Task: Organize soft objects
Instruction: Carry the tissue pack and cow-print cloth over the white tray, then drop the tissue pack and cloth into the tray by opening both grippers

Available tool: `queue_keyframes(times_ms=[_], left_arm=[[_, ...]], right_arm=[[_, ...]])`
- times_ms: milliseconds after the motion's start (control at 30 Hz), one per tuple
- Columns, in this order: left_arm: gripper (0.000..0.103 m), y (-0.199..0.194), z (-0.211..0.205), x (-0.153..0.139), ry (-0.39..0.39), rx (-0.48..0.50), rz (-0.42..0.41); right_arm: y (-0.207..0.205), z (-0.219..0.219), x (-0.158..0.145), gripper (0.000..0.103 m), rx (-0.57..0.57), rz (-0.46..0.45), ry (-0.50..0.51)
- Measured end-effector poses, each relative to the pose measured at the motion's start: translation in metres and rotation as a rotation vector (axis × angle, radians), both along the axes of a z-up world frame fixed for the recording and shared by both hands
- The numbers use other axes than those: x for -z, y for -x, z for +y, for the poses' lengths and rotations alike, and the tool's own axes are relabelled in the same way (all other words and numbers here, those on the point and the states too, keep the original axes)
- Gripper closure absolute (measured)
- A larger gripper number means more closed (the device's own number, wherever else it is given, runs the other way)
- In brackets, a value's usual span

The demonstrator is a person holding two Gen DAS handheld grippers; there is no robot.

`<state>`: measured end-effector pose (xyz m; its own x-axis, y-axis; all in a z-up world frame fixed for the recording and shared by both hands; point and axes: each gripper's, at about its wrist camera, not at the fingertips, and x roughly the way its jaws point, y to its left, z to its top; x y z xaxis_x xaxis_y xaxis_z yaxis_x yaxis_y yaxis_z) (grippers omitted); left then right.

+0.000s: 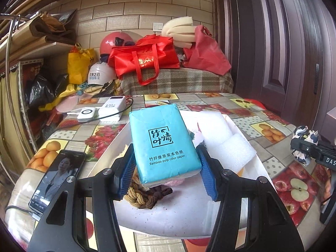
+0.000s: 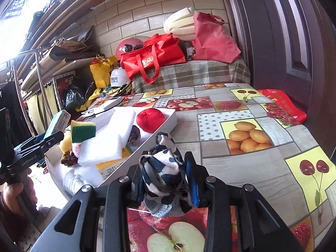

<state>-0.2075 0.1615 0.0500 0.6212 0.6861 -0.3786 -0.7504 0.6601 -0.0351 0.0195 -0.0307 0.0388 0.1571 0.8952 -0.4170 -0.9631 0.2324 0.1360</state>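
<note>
Only the right view shows the red ball (image 2: pixel 150 119); both tools pinch: tissues (image 1: pixel 162 145), cloth (image 2: pixel 164 172).

Each handheld gripper has 2 black angular arms with triangular cut-outs, joined by round silver screws. The left gripper (image 1: pixel 167 172) carries blue ridged pads (image 1: pixel 128 173) on its fingers. The right gripper (image 2: pixel 166 180) has matching blue pads (image 2: pixel 192 180), seen edge-on. White lettering, "GenRobot.AI", runs along the left gripper's black body. A hand (image 2: pixel 14 191) wraps its dark handle, with a dark red knitted sleeve (image 2: pixel 8 216) at the wrist.
</note>
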Motion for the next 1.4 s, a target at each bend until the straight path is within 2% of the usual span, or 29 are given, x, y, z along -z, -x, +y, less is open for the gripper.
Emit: queue_keyframes(times_ms=[167,600,867,1067,1267,1400], left_arm=[[0.046,-0.002,-0.006,0.0,-0.027,0.01,0.011],[0.046,-0.001,-0.004,-0.001,-0.011,0.006,0.004],[0.046,0.001,-0.002,0.0,-0.008,0.003,0.002],[0.046,0.006,0.007,0.003,0.034,-0.015,-0.013],[0.046,0.005,0.008,0.002,0.023,-0.011,-0.004],[0.046,0.004,0.008,0.002,0.027,-0.011,-0.006]], right_arm=[[0.018,0.014,0.001,0.068,-0.052,-0.026,0.016],[0.059,0.038,0.001,0.069,-0.173,-0.075,0.027],[0.068,0.046,0.002,0.069,-0.214,-0.082,0.035],[0.072,0.051,0.003,0.069,-0.261,-0.076,0.055],[0.083,0.061,0.007,0.069,-0.313,-0.091,0.097],[0.08,0.065,0.009,0.069,-0.316,-0.066,0.123]])
